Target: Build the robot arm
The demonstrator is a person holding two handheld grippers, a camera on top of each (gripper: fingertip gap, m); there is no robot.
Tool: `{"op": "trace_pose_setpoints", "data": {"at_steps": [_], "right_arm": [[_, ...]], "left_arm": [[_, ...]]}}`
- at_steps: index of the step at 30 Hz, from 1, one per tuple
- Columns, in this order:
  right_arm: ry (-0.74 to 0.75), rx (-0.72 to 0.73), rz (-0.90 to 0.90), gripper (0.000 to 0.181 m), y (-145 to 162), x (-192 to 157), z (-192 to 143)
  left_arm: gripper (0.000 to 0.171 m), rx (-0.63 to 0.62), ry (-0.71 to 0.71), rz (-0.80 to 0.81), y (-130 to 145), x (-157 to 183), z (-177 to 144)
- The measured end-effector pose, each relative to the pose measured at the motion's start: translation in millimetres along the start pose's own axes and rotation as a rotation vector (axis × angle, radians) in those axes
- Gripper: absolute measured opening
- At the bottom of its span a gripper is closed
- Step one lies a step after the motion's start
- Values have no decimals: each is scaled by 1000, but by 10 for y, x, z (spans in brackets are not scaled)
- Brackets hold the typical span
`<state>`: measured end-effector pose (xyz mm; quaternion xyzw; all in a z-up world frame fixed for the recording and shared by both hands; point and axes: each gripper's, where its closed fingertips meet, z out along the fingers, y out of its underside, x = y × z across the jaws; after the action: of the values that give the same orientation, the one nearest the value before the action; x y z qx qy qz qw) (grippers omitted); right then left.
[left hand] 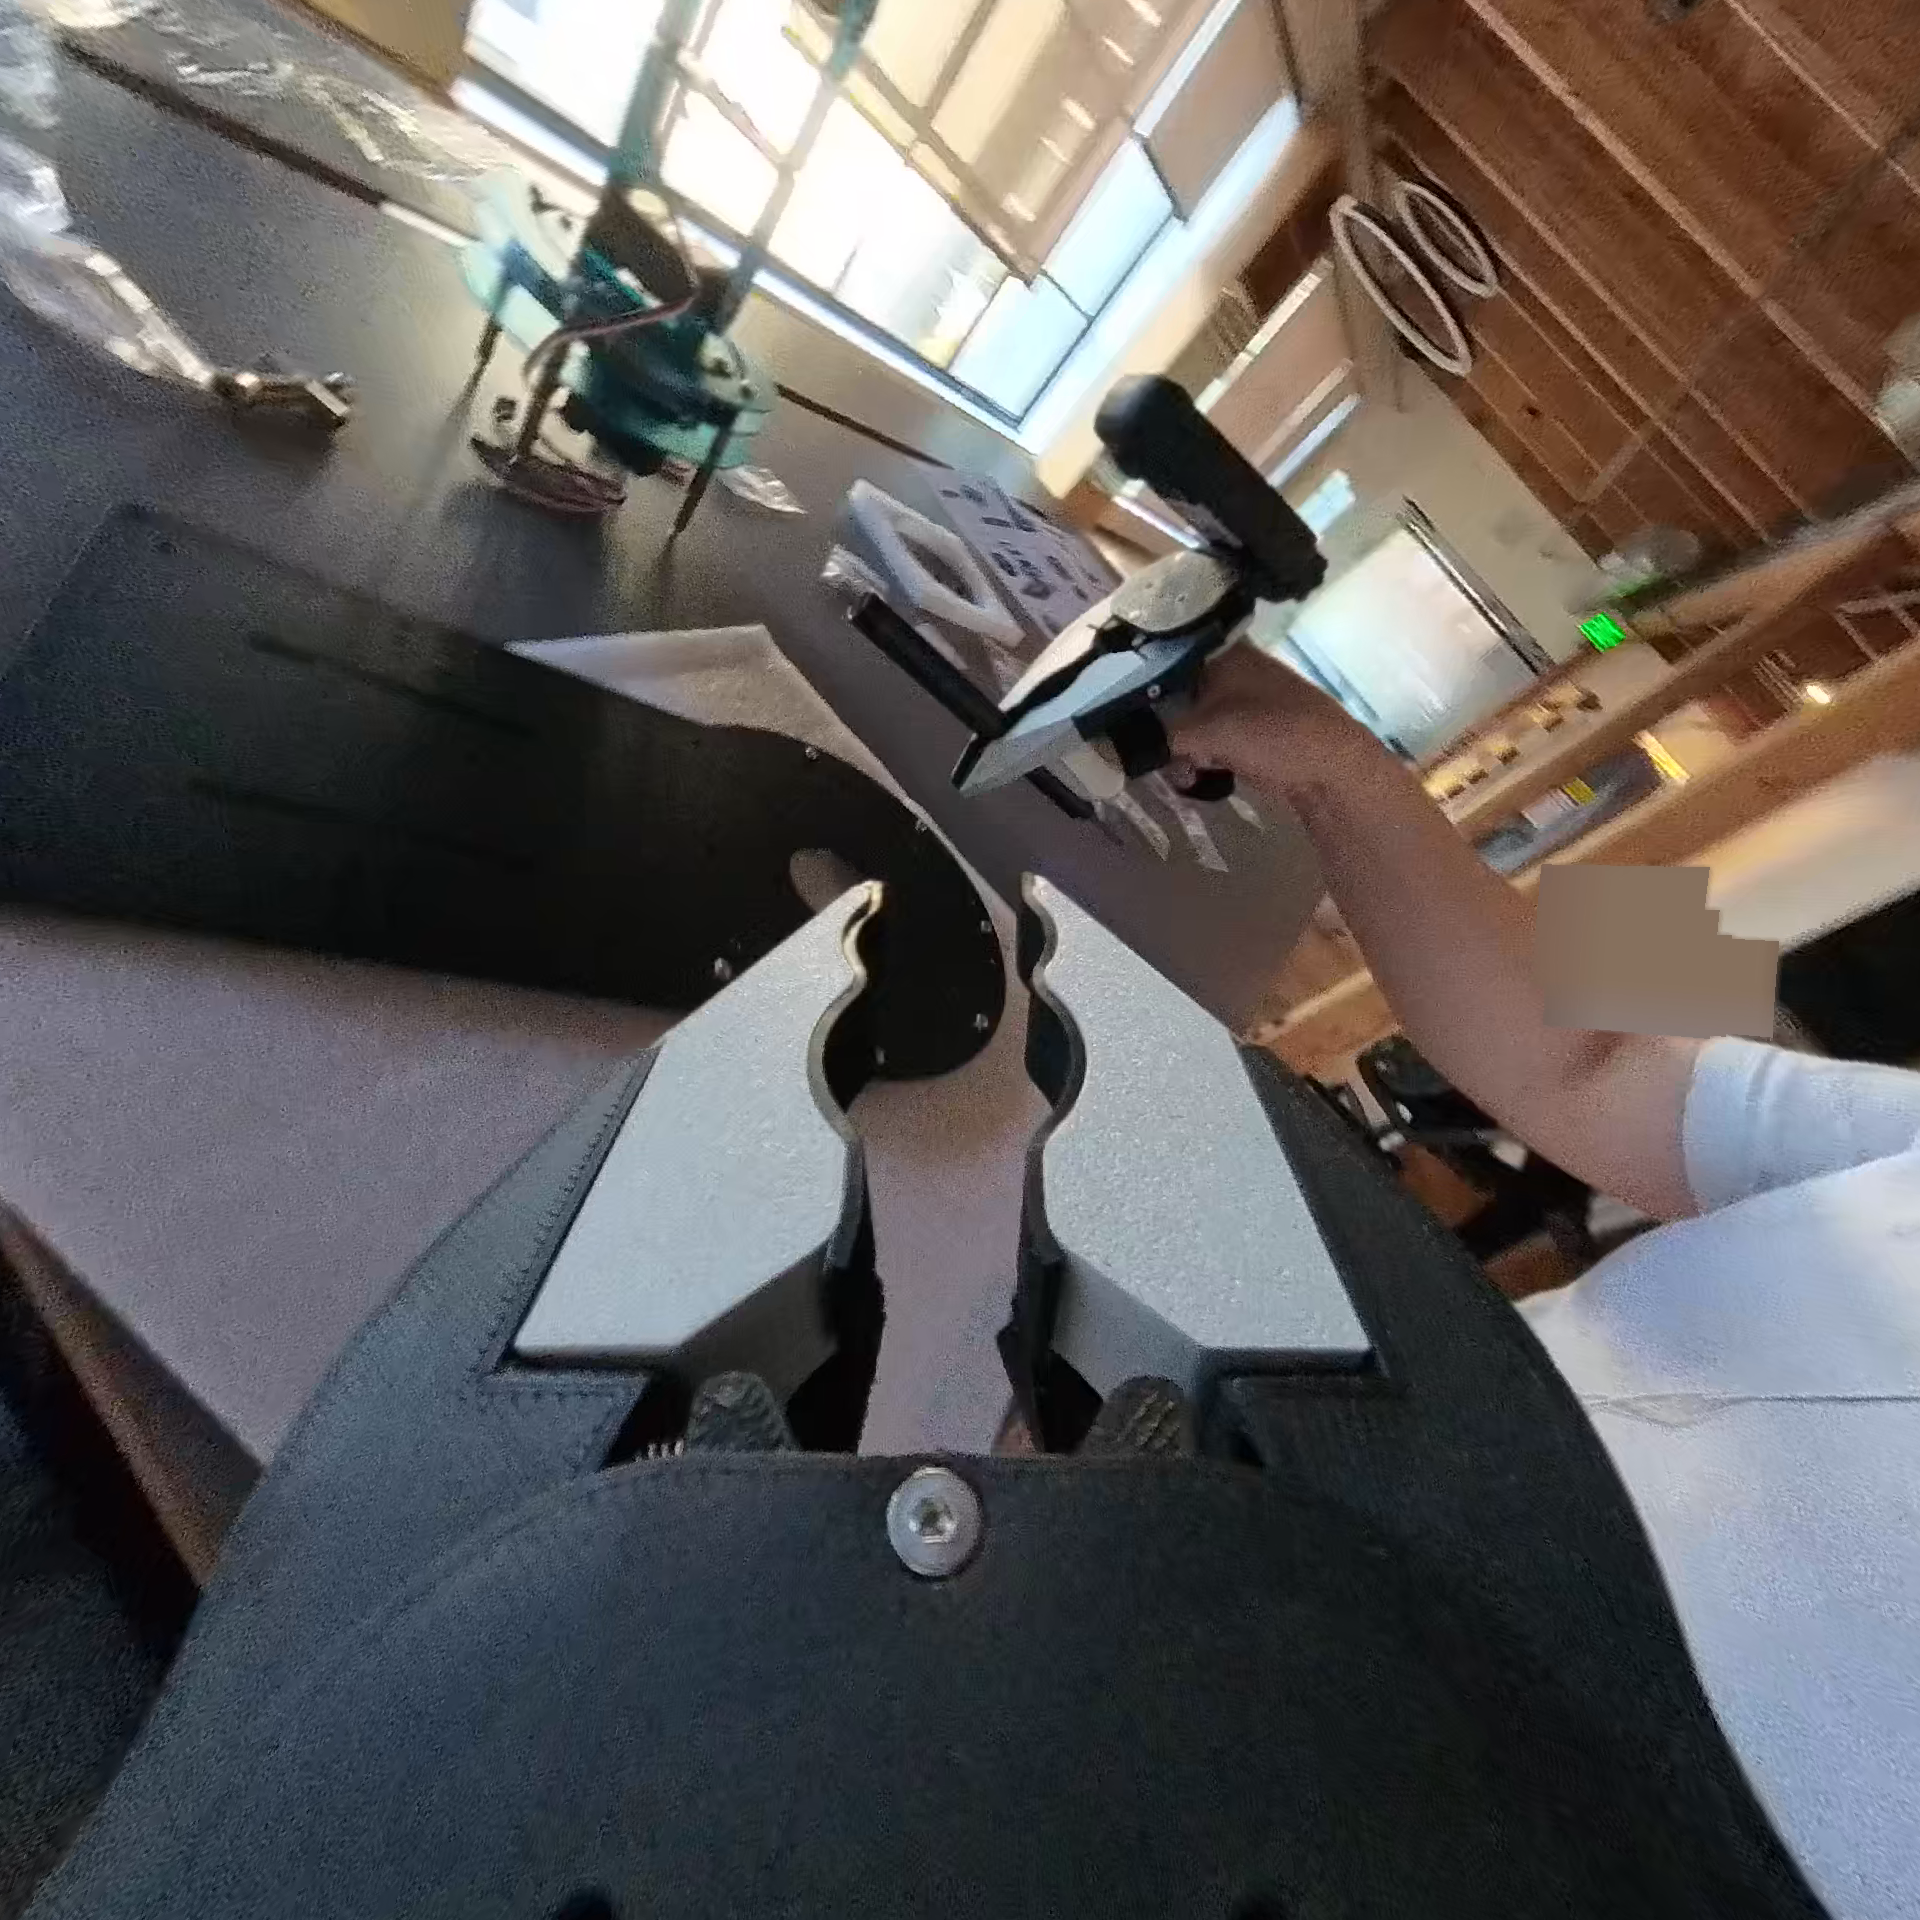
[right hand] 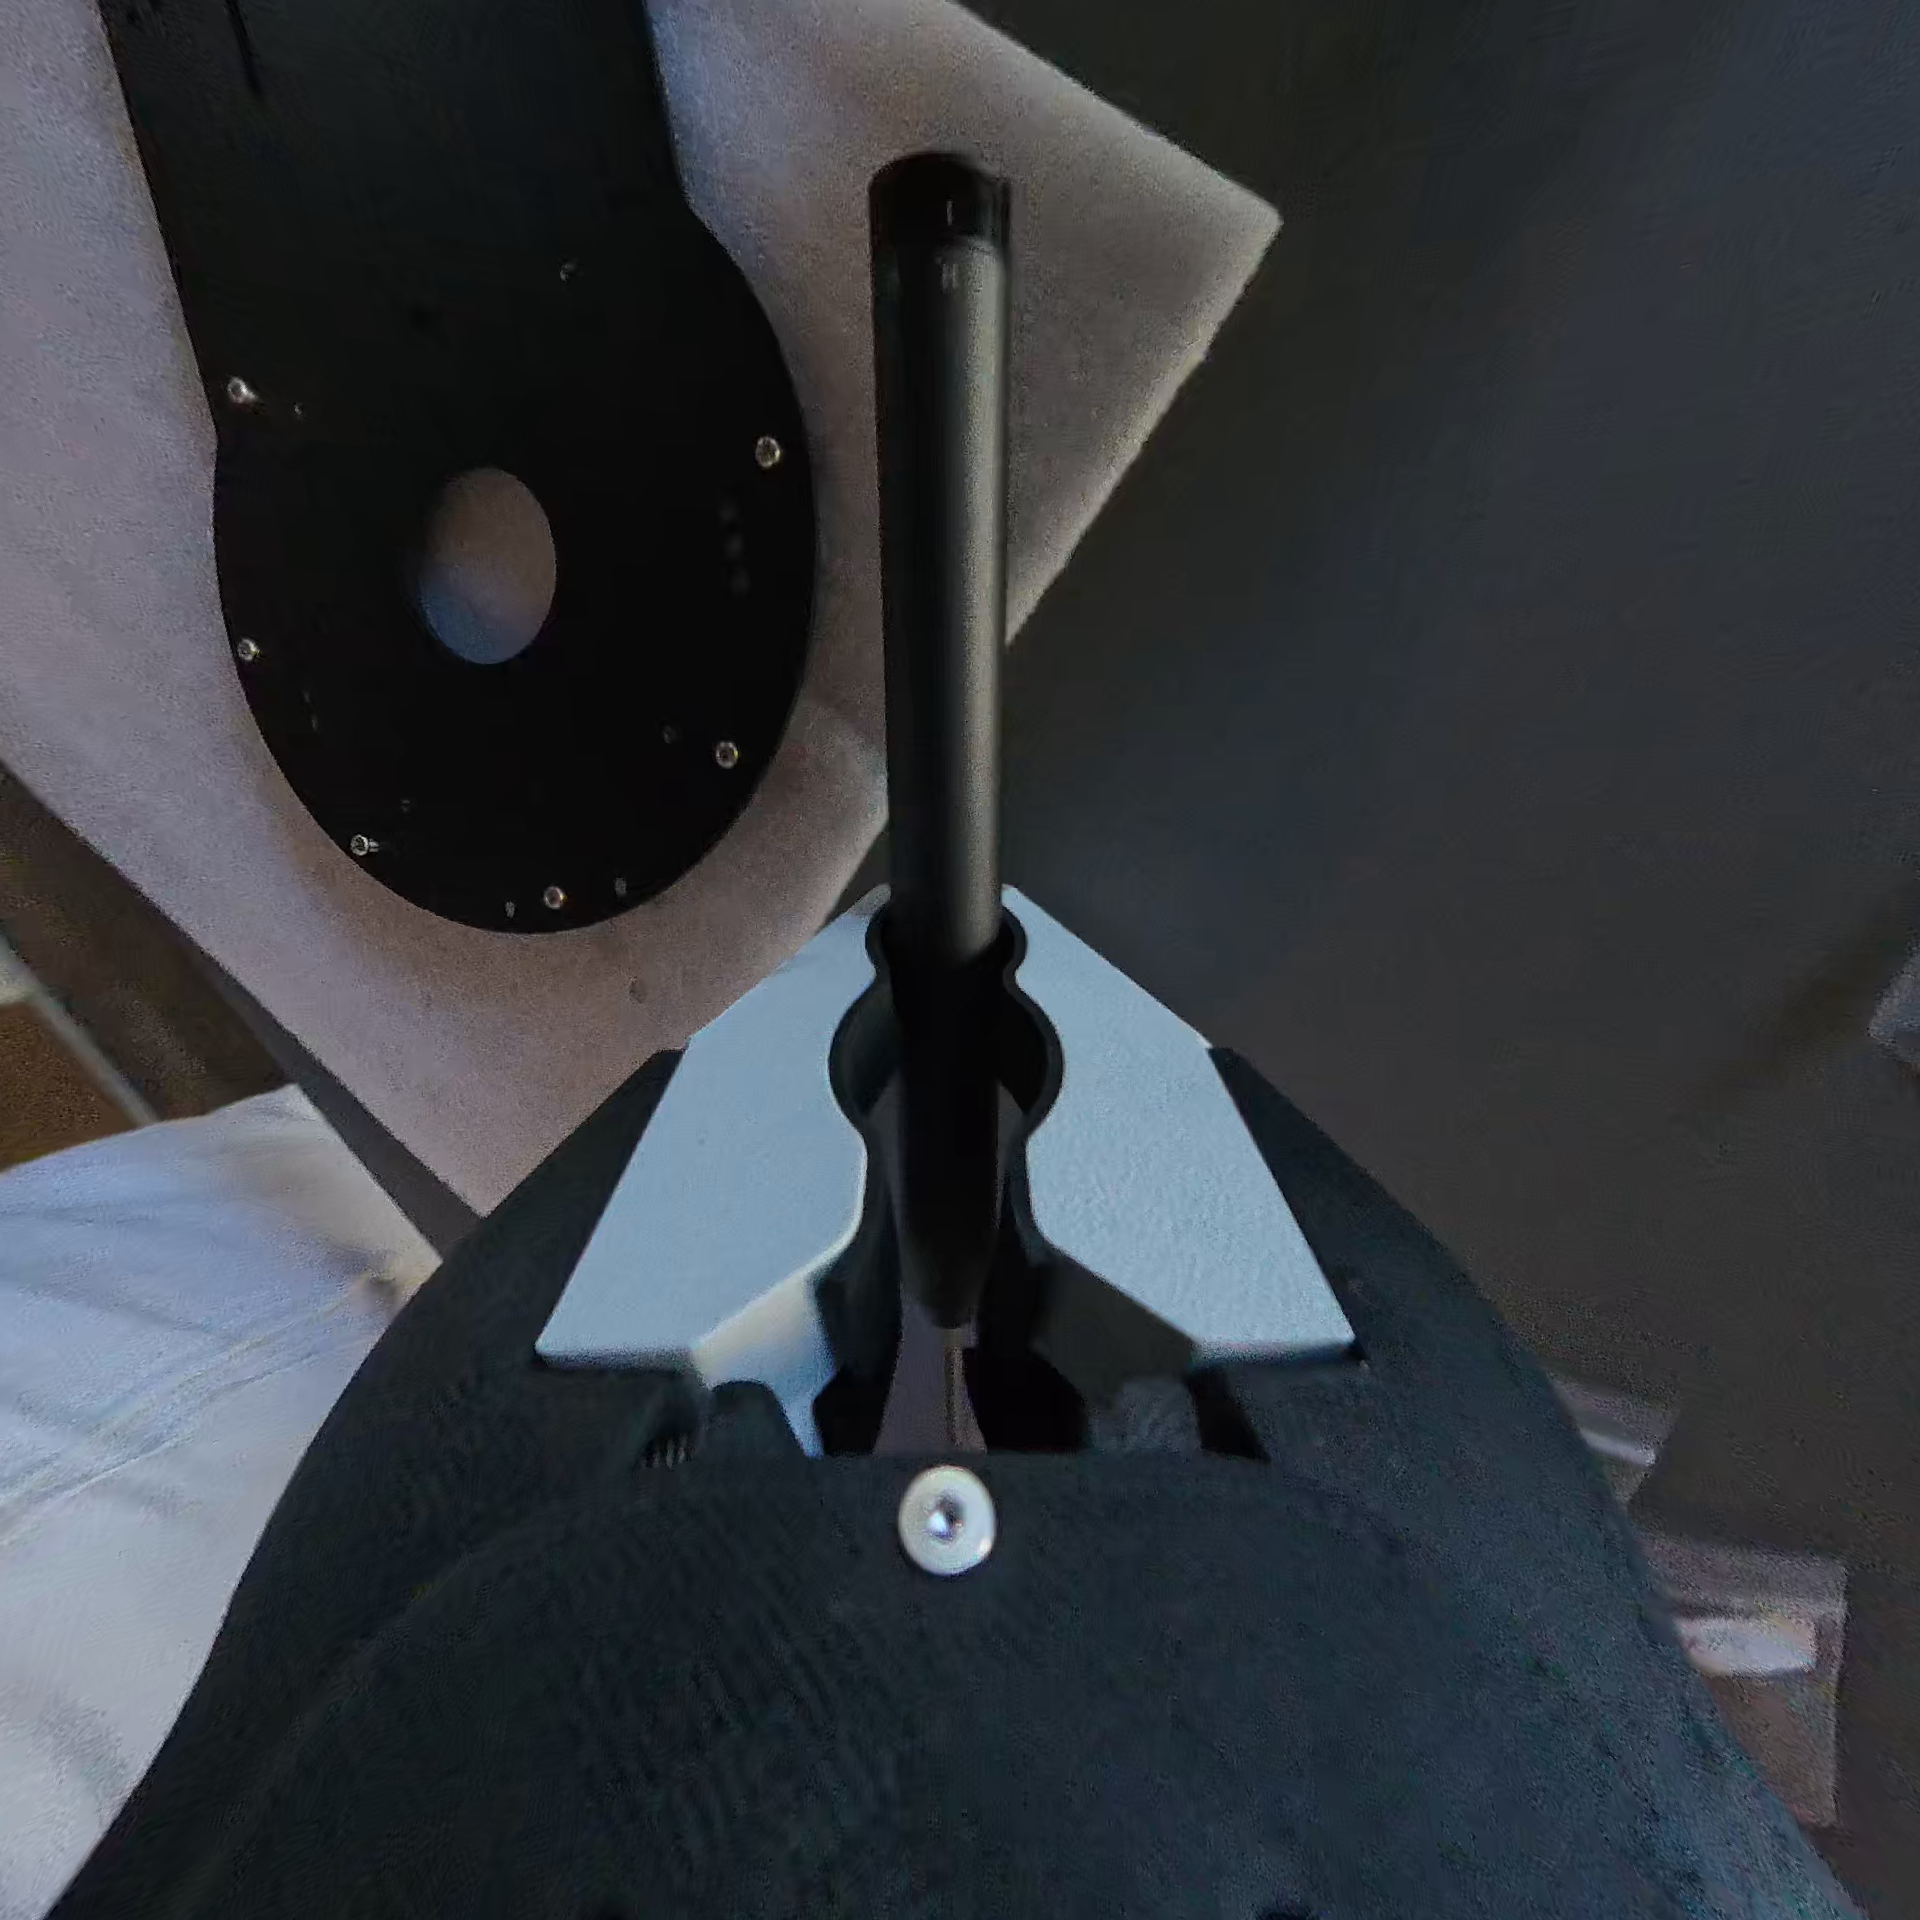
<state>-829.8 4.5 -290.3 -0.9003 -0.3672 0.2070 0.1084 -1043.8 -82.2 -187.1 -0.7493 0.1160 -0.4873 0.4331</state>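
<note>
Dark table [left hand: 312, 312] under a big bright window [left hand: 883, 187], timber slats overhead, and up near the glass a small teal gadget [left hand: 644, 353] on thin legs trailing wires. A pale foam sheet [right hand: 1091, 343] lies on the table, and on it sits a flat black plate [right hand: 499, 312] with a rounded end, a round hole [right hand: 486, 566] through it and small shiny screws around the rim.

Over to the right gripper [right hand: 948, 920]: its jaws are pinching a slim black rod [right hand: 940, 571]. The rod's long axis runs straight along the fingers. The thicker, capped end points forward and away from the camera, and the thin end tucks back between the fingers towards the gripper body. It hangs above the foam's right part, just beside the plate's rounded end, and nothing shows it touching either. In the left wrist view this gripper is raised over the table in a person's hand [left hand: 1257, 727], fingers angled down towards the foam.

Now the left gripper [left hand: 953, 891]: jaws a little apart, nothing between them, only foam and the plate's rounded end showing through the gap. It is low and close to the plate; whether it touches the foam, I cannot tell. A white shirt [left hand: 1766, 1351] fills the right edge.
</note>
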Motion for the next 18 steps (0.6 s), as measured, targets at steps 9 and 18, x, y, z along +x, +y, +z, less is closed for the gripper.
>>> {"op": "trace_pose_setpoints", "data": {"at_steps": [9,18], "right_arm": [[-84,-152,-156,10,-138,80,178],[20,-34,-333,10,-143,90,182]], "left_arm": [[25,-315,-105,470,-72,133,827],[56,-553,214,685,-124,-349,2001]]}}
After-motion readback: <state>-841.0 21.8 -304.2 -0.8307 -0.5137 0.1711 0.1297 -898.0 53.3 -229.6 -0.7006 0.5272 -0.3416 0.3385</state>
